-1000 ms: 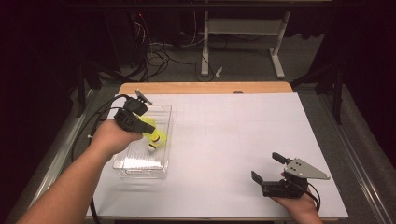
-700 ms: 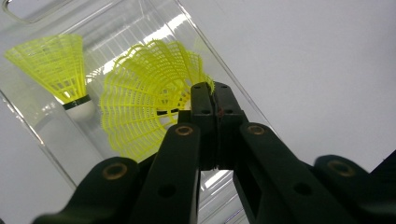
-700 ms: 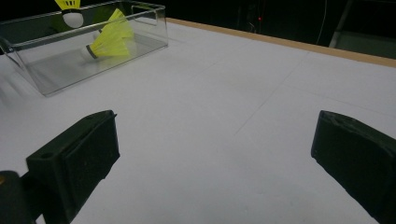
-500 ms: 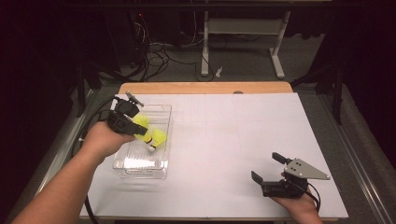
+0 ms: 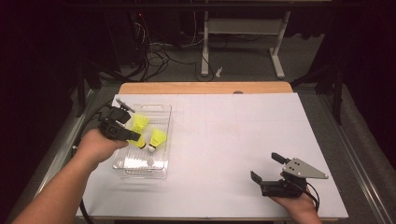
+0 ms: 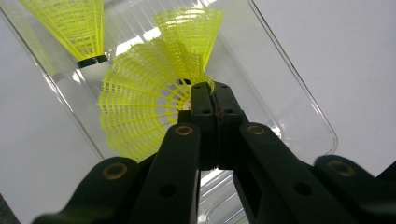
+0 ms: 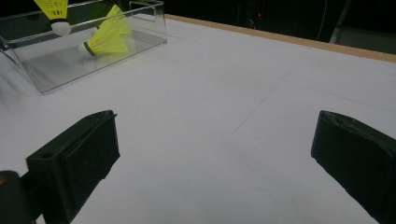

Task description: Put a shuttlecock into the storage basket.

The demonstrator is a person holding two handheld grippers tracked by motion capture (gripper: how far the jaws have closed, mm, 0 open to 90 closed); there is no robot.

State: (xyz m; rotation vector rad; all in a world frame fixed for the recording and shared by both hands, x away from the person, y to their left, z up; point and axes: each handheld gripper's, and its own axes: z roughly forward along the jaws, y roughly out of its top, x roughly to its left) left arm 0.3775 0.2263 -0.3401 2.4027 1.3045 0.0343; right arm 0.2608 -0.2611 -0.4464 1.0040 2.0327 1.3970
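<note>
Three shuttlecocks: all yellow, all showing at the clear plastic box (image 5: 161, 140) on the left part of the white table (image 5: 243, 140).
Held shuttlecock (image 6: 140, 107): sitting right at the tips of the left gripper (image 6: 208, 91); the jaws are pressing together on the edge of its mesh skirt, with no gap between them, and the open skirt is fanning out to the left of the jaws in the left gripper view.
Where it is hanging: over the box, above its floor; in the high view it is showing as a yellow patch (image 5: 138, 143) just past the gripper's tip (image 5: 135, 137).
Second shuttlecock (image 5: 156, 139): lying in the box just beside the held one, white cork end pointing toward the near side of the table; whether the two are touching, I cannot tell.
Third shuttlecock (image 5: 139, 122): sitting farther back in the box, close to the left gripper's body.
Left hand (image 5: 95, 144): gripping the tool from the left edge of the table, forearm coming in from the bottom left corner.
Right gripper (image 5: 267, 167): resting low at the near right part of the table, well apart from the box, jaws spread wide and holding nothing.
Right gripper view: looking across bare white tabletop between its two black jaws, with the box (image 7: 140, 23) and two shuttlecocks far off at the upper left.
</note>
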